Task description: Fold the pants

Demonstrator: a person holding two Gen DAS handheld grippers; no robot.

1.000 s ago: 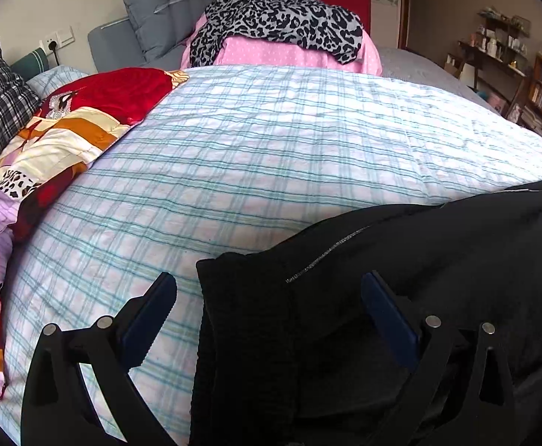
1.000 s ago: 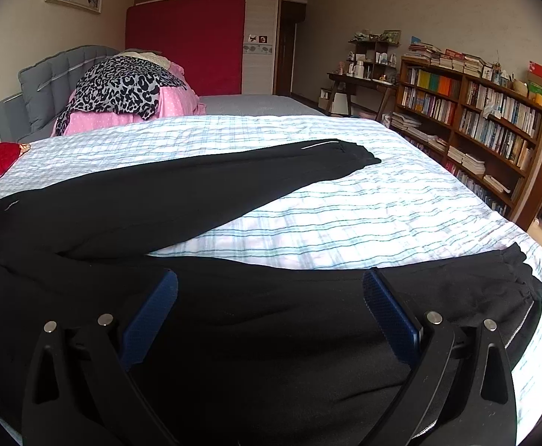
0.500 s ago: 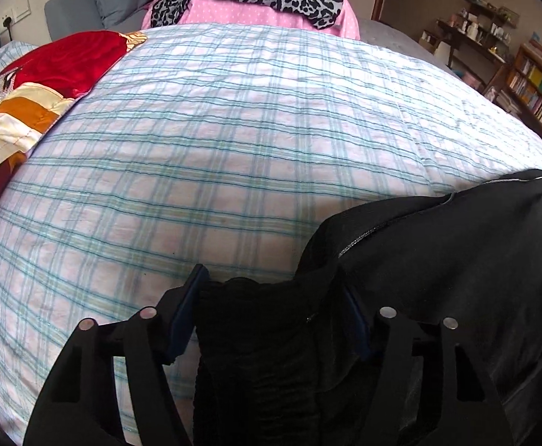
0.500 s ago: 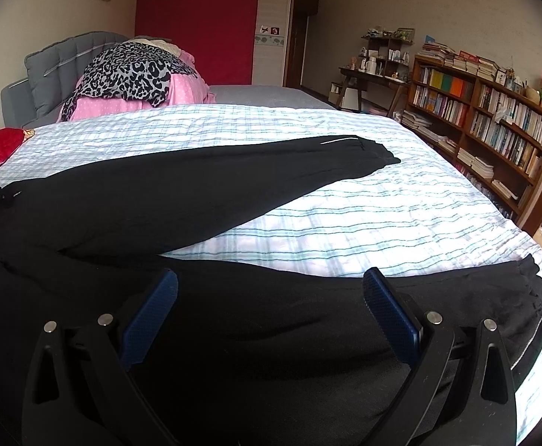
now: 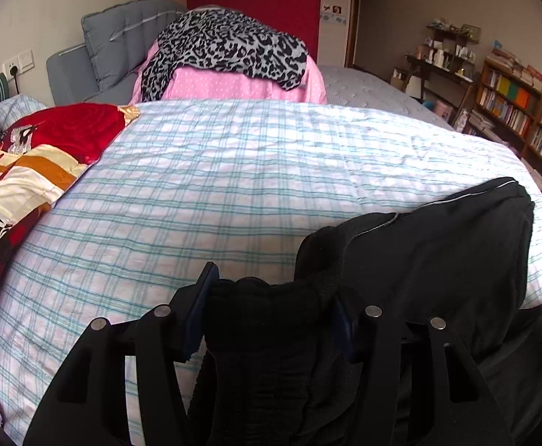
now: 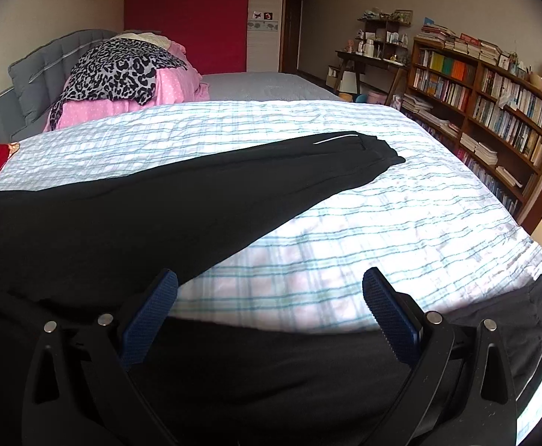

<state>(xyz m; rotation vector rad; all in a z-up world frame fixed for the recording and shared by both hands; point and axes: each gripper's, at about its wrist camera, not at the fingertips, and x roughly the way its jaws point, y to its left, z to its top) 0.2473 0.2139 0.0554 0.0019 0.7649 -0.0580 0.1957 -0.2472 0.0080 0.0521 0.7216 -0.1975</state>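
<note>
Both grippers differ: the left gripper (image 5: 271, 308) has just closed, pinching the black pants (image 5: 438, 245) waistband; the right gripper (image 6: 271, 304) gapes wide above the pants, holding nothing.

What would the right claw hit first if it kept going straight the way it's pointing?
Probably the checked bedspread in the gap between the two legs of the black pants; the open right claw points there, though depth is unclear.

Plaid sheet (image 5: 234, 186), leopard throw (image 5: 226, 48) w/ pink bedding (image 5: 234, 85), bookshelf (image 6: 494, 100).
</note>
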